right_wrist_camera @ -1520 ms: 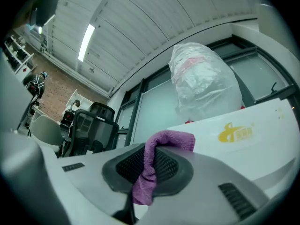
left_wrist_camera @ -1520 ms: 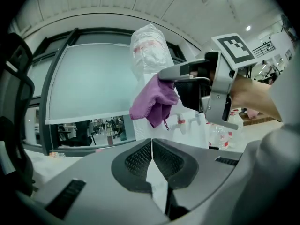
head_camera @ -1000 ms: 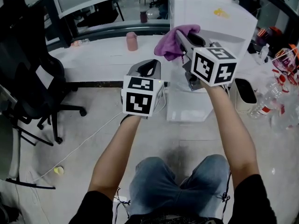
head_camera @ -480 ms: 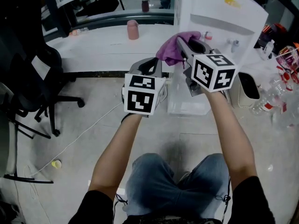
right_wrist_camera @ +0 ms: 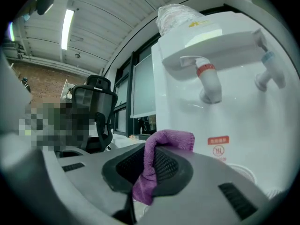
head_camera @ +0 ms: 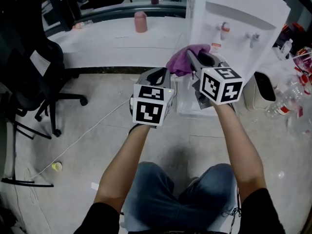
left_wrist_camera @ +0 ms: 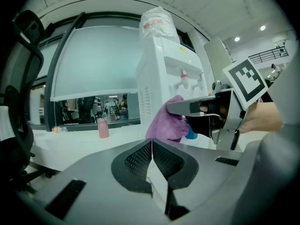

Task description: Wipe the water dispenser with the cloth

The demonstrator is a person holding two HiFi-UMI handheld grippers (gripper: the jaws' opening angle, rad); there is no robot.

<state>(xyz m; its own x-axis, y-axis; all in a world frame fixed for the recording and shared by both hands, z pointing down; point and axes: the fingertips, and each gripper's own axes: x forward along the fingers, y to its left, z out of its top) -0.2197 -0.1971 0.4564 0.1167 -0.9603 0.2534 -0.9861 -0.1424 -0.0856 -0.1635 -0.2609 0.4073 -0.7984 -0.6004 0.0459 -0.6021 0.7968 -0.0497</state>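
The white water dispenser [head_camera: 234, 28] stands ahead on the right, with a red tap [right_wrist_camera: 208, 81] and a blue tap [right_wrist_camera: 269, 71] under its top ledge. My right gripper [head_camera: 191, 62] is shut on the purple cloth [head_camera: 183, 60], which pokes out between the jaws [right_wrist_camera: 161, 156] just short of the dispenser's front panel. The left gripper [head_camera: 157, 74] hangs to the left of it, shut with nothing between its pads [left_wrist_camera: 151, 161]. From the left gripper view the purple cloth [left_wrist_camera: 166, 123] and the right gripper's body [left_wrist_camera: 206, 111] show beside the dispenser [left_wrist_camera: 164, 69].
A white counter [head_camera: 112, 43] with a pink cup [head_camera: 141, 22] runs along the left of the dispenser. A black office chair [head_camera: 29, 82] stands at far left. A white bin [head_camera: 261, 91] and several bottles [head_camera: 295, 99] sit on the floor at right.
Both grippers have dropped lower in the head view, and the head camera has tilted up so more of the dispenser's front and taps shows. The cloth stays held.
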